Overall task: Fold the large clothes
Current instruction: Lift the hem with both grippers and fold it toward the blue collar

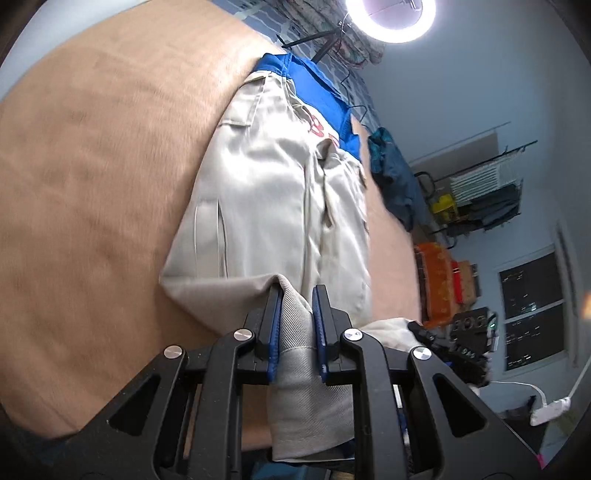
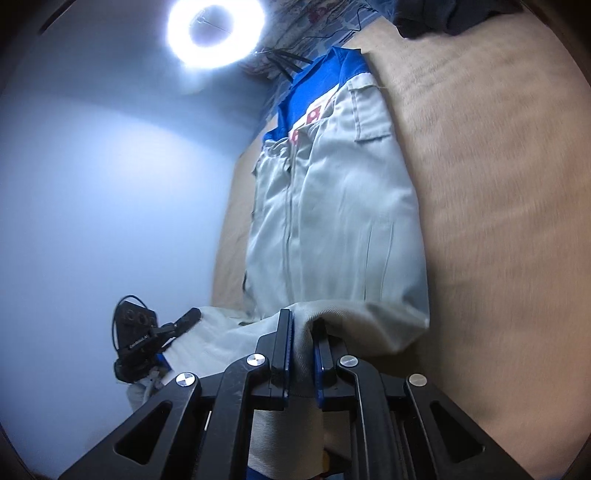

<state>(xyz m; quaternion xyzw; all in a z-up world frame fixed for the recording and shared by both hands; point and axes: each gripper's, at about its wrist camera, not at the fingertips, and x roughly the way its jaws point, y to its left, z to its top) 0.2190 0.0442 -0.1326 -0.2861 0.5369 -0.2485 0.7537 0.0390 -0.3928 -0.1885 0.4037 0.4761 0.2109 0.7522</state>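
- Nearest, the left tongs (image 1: 298, 291) are clamped on a bunched fold of the jacket's hem; the right tongs (image 2: 303, 317) are clamped on the same edge further along it, so the near end hangs lifted between them.
- The work jacket (image 1: 266, 192) is a pale grey woven twill: soft, floppy, likely fairly heavy for cloth and not slippery. The two hem corners look like the right holds; a single-layer pinch could slip.
- It lies on the tan worktop (image 1: 92, 166), with its long axis running straight away from the tongs.
- Farthest, the blue collar (image 2: 314, 85) end points toward the ring light (image 2: 216, 31).
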